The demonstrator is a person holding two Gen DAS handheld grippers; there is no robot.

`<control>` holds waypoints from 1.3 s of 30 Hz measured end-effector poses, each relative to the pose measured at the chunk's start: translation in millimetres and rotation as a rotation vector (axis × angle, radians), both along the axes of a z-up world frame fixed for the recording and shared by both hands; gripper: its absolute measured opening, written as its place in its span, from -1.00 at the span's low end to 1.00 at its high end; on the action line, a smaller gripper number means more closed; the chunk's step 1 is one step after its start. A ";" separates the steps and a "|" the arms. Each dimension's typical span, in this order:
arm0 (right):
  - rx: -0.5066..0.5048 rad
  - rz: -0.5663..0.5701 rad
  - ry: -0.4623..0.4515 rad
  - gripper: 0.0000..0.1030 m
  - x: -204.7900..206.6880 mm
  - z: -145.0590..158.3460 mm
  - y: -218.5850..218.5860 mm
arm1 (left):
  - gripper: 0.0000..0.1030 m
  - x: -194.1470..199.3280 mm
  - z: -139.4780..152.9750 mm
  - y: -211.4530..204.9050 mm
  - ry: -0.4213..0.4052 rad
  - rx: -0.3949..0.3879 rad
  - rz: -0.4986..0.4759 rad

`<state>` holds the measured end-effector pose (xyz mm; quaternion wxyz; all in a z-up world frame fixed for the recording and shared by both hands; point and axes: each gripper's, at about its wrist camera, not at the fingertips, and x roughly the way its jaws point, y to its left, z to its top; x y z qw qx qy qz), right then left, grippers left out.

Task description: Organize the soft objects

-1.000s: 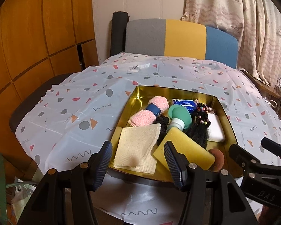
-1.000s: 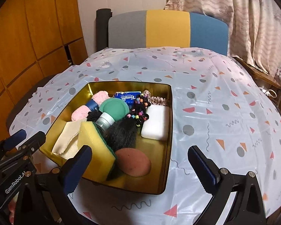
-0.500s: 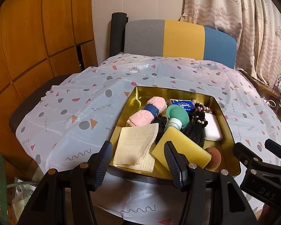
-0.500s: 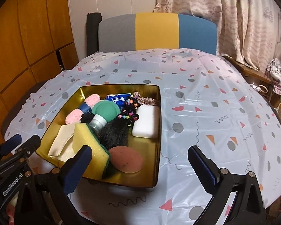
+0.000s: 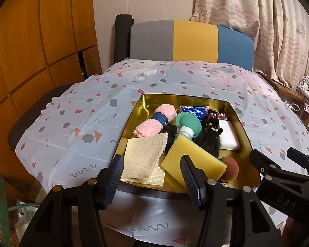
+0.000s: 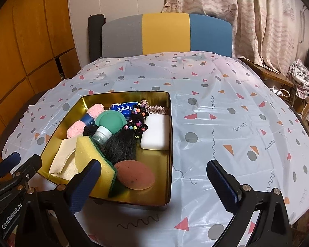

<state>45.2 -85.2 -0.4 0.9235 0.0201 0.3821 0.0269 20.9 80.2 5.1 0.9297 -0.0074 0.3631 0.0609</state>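
Just ahead of the left gripper and right gripper, both spread and empty, the yellow sponge lies at the gold tray's near edge.

Bare tablecloth right of the crowded gold tin (walls upright) lies open

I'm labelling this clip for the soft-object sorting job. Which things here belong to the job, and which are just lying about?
Belong to the job:
gold tin
yellow sponge
pink towel roll
white foam block
brown puff
beige cloth
black hair piece
tissue pack
green bottle
scrunchie

Just lying about:
chair
curtain
tablecloth
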 end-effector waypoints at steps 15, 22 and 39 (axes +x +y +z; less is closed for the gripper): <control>-0.015 0.000 -0.001 1.00 -0.2 -0.7 0.3 | 0.13 1.9 -3.7 -0.8 0.017 -0.001 -0.008; -0.015 0.000 0.000 1.00 0.4 -1.9 -1.3 | 0.13 2.9 -6.0 0.6 0.026 -0.009 -0.011; -0.013 0.003 0.003 1.00 0.7 -2.4 -0.4 | 0.13 4.9 -8.2 1.1 0.037 -0.012 -0.015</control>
